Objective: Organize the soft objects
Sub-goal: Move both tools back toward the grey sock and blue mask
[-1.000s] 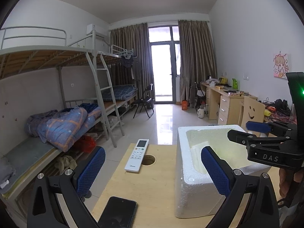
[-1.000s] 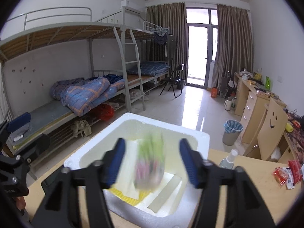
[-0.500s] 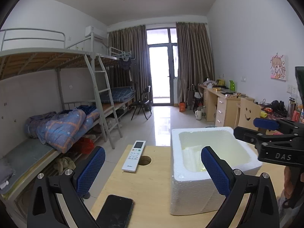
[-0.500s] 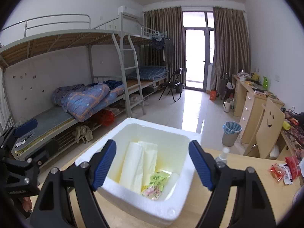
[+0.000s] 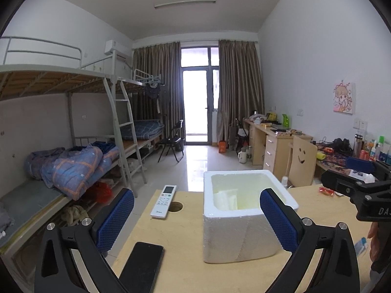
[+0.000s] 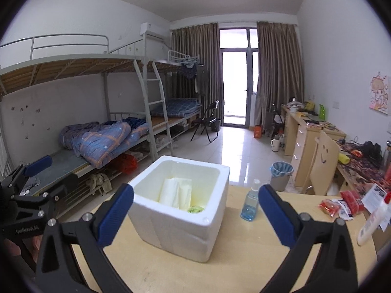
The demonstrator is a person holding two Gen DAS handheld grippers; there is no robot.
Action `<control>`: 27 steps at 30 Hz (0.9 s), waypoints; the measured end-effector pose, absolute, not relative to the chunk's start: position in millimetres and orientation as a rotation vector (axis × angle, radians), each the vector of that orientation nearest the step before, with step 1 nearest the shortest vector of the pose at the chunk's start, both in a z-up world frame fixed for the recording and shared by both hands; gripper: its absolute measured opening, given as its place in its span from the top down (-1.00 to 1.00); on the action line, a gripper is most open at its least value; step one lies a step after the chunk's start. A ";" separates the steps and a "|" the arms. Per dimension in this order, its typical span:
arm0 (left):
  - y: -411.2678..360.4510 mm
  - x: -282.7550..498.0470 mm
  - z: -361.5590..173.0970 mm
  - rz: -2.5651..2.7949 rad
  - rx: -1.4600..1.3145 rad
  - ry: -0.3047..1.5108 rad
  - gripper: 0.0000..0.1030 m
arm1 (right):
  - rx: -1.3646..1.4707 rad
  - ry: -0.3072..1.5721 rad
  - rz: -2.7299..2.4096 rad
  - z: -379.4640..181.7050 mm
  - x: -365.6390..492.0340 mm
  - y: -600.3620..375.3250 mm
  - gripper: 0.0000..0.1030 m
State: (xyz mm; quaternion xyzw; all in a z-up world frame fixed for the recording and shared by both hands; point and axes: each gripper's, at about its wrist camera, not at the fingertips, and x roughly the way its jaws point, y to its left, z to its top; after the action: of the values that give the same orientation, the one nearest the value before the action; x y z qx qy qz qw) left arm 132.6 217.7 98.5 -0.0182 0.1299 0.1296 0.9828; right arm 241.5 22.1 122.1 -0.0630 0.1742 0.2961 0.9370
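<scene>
Both grippers have drawn back from the white foam box (image 6: 180,210), which a second ago filled the space between the right jaws as a green-and-pink packet dropped in. Now the right gripper (image 6: 195,216) has its jaws opening wide with nothing between them, and the box stands on the worktop (image 6: 244,263) just beyond. Inside it lie pale folded sheets (image 6: 176,191) and the packet (image 6: 195,209). The left gripper (image 5: 196,221) also gapes wide and empty; a black phone (image 5: 143,266) lies between its jaws, and a white remote control (image 5: 163,205) lies farther off.

Metal bunk beds (image 5: 73,127) left; desks (image 6: 310,134) right; curtained glass door (image 5: 198,105), seemingly daylit.
</scene>
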 end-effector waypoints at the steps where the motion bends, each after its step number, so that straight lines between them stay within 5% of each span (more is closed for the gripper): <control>1: 215.5 129.8 99.1 0.256 -0.032 0.261 -1.00 | -0.128 0.351 0.604 123.0 235.4 20.5 -1.00; 27: 127.4 45.6 50.6 0.115 -0.042 0.160 -1.00 | -0.069 0.259 0.512 69.8 149.7 -62.1 -1.00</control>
State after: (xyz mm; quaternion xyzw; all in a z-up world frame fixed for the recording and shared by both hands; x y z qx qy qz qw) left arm 45.6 127.4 50.6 -0.0209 0.0800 0.0573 0.9949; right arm 149.7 -62.1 69.8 -0.0341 0.1277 0.2525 0.9585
